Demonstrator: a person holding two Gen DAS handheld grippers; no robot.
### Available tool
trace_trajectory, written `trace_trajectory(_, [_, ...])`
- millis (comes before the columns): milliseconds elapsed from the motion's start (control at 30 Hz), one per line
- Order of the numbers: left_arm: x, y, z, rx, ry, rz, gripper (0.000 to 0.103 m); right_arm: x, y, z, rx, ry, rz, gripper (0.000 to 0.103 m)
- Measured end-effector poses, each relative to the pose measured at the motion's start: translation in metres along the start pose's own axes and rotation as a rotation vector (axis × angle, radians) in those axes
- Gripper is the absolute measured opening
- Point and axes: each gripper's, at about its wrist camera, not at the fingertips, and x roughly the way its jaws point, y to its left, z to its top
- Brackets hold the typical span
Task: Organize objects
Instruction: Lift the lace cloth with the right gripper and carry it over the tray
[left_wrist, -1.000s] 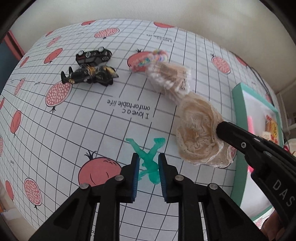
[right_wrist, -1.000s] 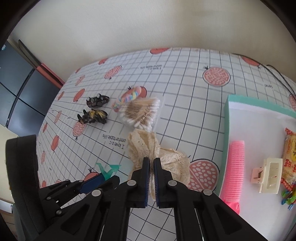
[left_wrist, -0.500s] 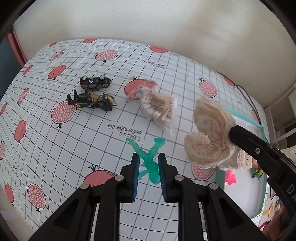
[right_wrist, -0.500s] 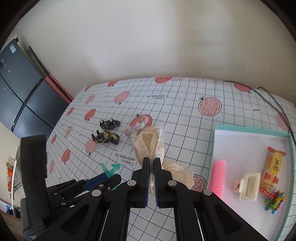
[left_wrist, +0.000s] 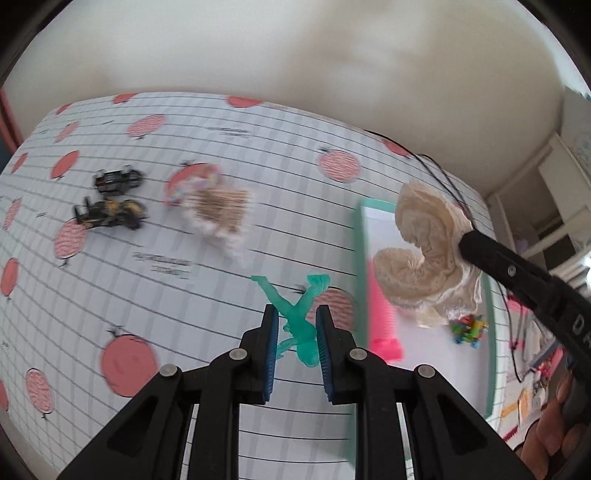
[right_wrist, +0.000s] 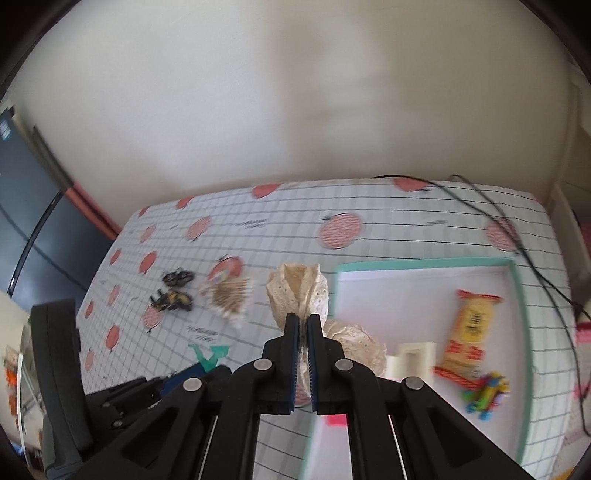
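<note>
My left gripper (left_wrist: 295, 325) is shut on a translucent green toy figure (left_wrist: 297, 312), held above the tablecloth near the tray's left rim. My right gripper (right_wrist: 302, 332) is shut on a cream lace fabric piece (right_wrist: 297, 291), lifted in the air over the tray's left edge; the lace fabric (left_wrist: 424, 254) hangs from the right gripper's tip in the left wrist view. The teal-rimmed white tray (right_wrist: 515, 295) holds a pink comb (left_wrist: 382, 310), a snack packet (right_wrist: 471, 332), a cream clip (right_wrist: 413, 360) and small colourful toys (right_wrist: 484, 393).
On the patterned tablecloth (left_wrist: 166, 295) lie two dark toy cars (left_wrist: 110, 210), a bundle of cotton swabs (left_wrist: 221, 210) and a pastel candy-like object (left_wrist: 199, 181). A black cable (right_wrist: 517, 240) runs past the tray's far side. A wall stands behind the table.
Both grippers have risen and swung right toward the tray, carrying the green figure and the lace fabric. The lace fabric has left the table surface and now hangs over the tray edge.
</note>
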Motion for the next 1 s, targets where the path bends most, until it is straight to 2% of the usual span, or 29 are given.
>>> trace_trajectory(300, [0.004, -0.066, -0.017, 0.112, 0.026, -0.091, 0.021, -0.041, -0.055, 0.000, 0.070, -0.056, -0.082, 0.005])
trace_trajectory(500, [0.005, -0.090, -0.027, 0.167, 0.040, -0.101, 0.021, -0.050, -0.070, -0.002, 0.089, -0.058, -0.098, 0.005])
trace_trajectory(1000, [0.047, -0.108, -0.053, 0.210, 0.171, -0.080, 0.021, 0.017, -0.102, -0.035, 0.131, 0.164, -0.146, 0.005])
